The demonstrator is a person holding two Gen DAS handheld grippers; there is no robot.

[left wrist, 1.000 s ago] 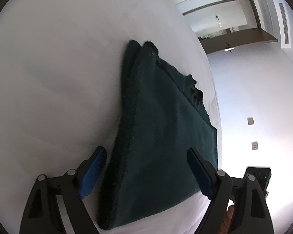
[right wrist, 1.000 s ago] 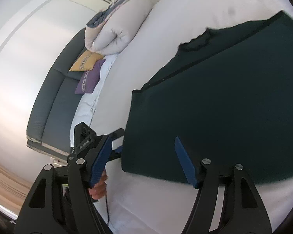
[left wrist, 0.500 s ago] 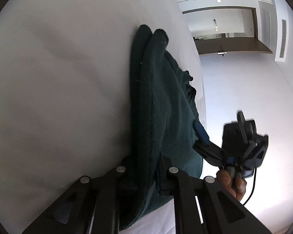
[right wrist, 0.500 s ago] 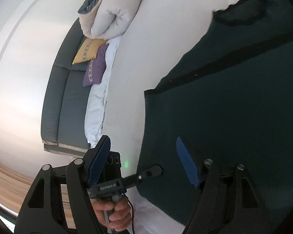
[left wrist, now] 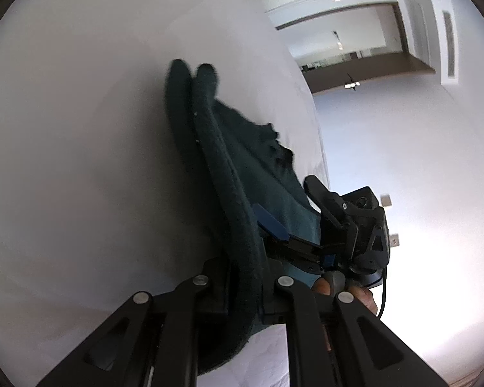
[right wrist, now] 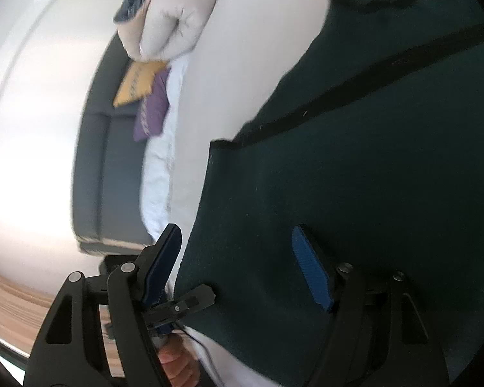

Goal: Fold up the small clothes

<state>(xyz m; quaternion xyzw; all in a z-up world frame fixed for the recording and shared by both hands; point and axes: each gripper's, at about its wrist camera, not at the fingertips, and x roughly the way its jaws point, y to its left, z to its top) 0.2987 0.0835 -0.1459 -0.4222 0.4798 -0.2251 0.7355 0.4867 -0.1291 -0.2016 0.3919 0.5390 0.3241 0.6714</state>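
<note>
A dark green garment [left wrist: 242,174] lies folded on a white bed [left wrist: 80,161]. My left gripper [left wrist: 245,277] is shut on its near edge, which bulges up between the jaws. In the right wrist view the garment [right wrist: 371,177] fills the right side. My right gripper [right wrist: 238,264] is open, with its blue pads [right wrist: 309,271] over the garment's near corner; it also shows in the left wrist view [left wrist: 322,242], close beside the left gripper. The left gripper's black finger [right wrist: 190,300] shows at the garment's corner.
A rolled white duvet [right wrist: 171,16] lies at the head of the bed. A dark grey sofa [right wrist: 109,177] with a yellow cushion [right wrist: 138,80] and a purple cushion [right wrist: 151,109] stands beside the bed. A white wall and doorway [left wrist: 355,48] lie beyond.
My left gripper has closed on the garment's near edge and lifted it slightly. My right gripper has moved closer over the garment's corner, still open.
</note>
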